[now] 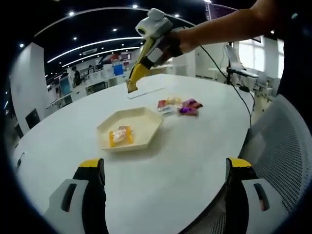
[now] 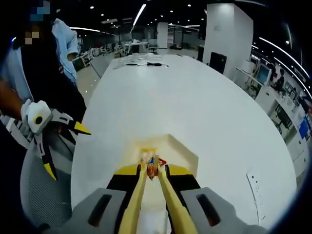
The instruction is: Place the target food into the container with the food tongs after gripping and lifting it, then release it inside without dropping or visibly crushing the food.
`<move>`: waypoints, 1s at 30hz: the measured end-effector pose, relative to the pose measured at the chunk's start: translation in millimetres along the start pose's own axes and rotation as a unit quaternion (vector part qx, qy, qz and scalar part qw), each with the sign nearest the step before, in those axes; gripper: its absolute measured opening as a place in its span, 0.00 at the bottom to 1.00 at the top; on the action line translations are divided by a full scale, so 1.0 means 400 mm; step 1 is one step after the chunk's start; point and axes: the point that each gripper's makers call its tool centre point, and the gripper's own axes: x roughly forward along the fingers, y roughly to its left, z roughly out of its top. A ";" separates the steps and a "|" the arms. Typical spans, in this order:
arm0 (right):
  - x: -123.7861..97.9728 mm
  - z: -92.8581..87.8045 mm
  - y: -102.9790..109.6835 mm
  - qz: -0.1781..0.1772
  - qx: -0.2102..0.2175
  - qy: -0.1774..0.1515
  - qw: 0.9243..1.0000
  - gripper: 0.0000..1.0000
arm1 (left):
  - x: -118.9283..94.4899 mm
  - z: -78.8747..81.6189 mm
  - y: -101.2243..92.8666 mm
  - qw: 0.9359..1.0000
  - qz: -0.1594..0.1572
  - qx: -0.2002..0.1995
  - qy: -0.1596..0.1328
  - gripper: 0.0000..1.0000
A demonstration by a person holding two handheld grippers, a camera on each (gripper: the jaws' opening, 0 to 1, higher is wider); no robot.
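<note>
Office ceiling lights run over a wide white worktop [image 1: 195, 146]. In the left gripper view, the cream hexagonal container [image 1: 129, 128] sits left of centre with an orange-wrapped snack [image 1: 121, 136] lying inside it, long axis running near to far. Just right and farther off lies a small cluster of wrapped snacks [image 1: 178, 106], pink and purple. The left gripper [image 1: 165, 170] hangs near the worktop edge, jaws set wide apart with nothing between them. Farther off, the right gripper [image 1: 132, 84] carries yellow tongs [image 1: 136, 73] pointing down toward the worktop. In the right gripper view, the tongs [image 2: 154, 195] are nearly closed, their tips pinching a small orange-red wrapped food [image 2: 152, 168] above the container [image 2: 185, 153]; its long axis lies along the tongs.
</note>
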 end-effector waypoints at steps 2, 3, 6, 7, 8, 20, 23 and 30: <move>0.006 0.005 0.002 -0.002 -0.010 0.002 1.000 0.20 | -0.001 0.000 0.002 1.000 0.001 -0.001 -0.001 0.99; 0.008 0.007 0.004 0.000 -0.008 0.002 1.000 0.21 | -0.001 -0.001 0.001 1.000 0.000 0.000 0.000 0.99; 0.013 0.010 0.004 0.000 -0.013 0.003 1.000 0.21 | -0.001 0.000 0.000 1.000 0.000 0.000 0.000 0.99; 0.013 0.011 0.005 0.000 -0.014 0.003 1.000 0.21 | -0.001 0.000 0.001 1.000 0.001 0.000 0.000 0.99; 0.011 0.014 0.005 -0.001 -0.013 0.001 1.000 0.21 | -0.001 -0.001 0.002 1.000 0.001 -0.001 0.000 0.99; -0.015 0.026 -0.004 -0.004 -0.016 -0.010 1.000 0.22 | 0.001 -0.003 0.001 1.000 0.000 0.002 0.003 0.99; -0.032 0.027 -0.002 -0.007 -0.017 -0.014 1.000 0.23 | 0.001 -0.001 -0.001 1.000 0.000 0.002 0.003 0.99; -0.064 0.015 -0.010 -0.013 -0.022 -0.015 1.000 0.24 | 0.003 -0.002 -0.001 1.000 0.000 0.002 0.003 0.99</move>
